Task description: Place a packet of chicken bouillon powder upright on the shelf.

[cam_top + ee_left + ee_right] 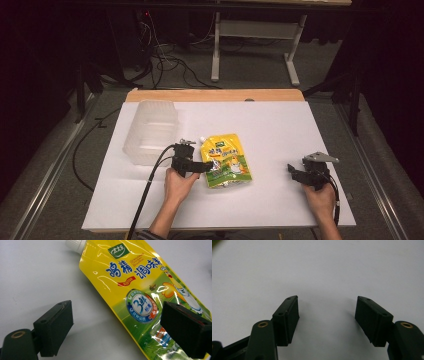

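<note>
A yellow spouted pouch of chicken bouillon [226,159] lies flat on the white table [280,125], its white cap [74,245] pointing away from me. My left gripper [206,165] sits at the pouch's near left edge, open; in the left gripper view one jaw rests on bare table left of the pouch [140,290] and the other hangs over its printed lower part. My right gripper [291,170] stands open over bare table at the right, well apart from the pouch, nothing between its jaws [327,315].
A clear plastic container [150,131] stands at the table's back left, just beyond the left hand. A wooden strip [215,95] edges the table's far side. Cables trail on the floor behind and to the left.
</note>
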Motion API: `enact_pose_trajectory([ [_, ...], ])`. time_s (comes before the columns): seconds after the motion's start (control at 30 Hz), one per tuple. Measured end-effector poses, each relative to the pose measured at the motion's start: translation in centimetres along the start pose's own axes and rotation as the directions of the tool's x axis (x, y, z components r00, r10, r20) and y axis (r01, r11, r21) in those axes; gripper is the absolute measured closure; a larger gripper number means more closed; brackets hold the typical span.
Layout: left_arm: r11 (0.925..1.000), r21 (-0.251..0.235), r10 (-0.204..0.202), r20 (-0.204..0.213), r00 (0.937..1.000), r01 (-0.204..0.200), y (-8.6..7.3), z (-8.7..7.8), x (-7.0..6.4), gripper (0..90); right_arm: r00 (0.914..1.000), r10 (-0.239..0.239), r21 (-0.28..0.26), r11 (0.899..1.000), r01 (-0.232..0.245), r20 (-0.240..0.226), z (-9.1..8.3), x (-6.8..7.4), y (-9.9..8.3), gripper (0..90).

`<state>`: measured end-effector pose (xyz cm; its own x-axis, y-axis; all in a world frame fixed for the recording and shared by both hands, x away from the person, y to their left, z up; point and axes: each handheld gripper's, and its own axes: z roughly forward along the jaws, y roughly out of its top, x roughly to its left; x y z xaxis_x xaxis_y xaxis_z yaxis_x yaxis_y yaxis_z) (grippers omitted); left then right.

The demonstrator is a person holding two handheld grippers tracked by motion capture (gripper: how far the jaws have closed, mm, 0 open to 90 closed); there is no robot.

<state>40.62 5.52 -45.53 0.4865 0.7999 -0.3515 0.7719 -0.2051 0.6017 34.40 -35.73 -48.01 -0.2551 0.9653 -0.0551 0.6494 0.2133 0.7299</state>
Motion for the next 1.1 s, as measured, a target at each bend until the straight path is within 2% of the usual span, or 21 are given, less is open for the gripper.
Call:
enact_pose_trajectory([
  [0.4,0.9992,0.028,-0.028,0.007,0.9996,0.028,-0.1,1.5,0.0,10.1,1.0000,0.000,0.000,1.000,0.000,0.000,0.0,0.0,0.0,35.9],
  [0.63,0.9989,0.019,-0.043,0.010,0.9990,0.043,0.0,1.6,0.0,8.6,1.0000,0.000,0.000,1.000,0.000,0.000,0.0,0.0,0.0,35.9],
  [1.1,0.9961,0.031,-0.085,0.062,0.9945,0.083,0.3,1.7,0.3,6.9,1.0000,0.000,0.000,1.000,0.000,0.000,0.0,0.0,0.0,35.9],
])
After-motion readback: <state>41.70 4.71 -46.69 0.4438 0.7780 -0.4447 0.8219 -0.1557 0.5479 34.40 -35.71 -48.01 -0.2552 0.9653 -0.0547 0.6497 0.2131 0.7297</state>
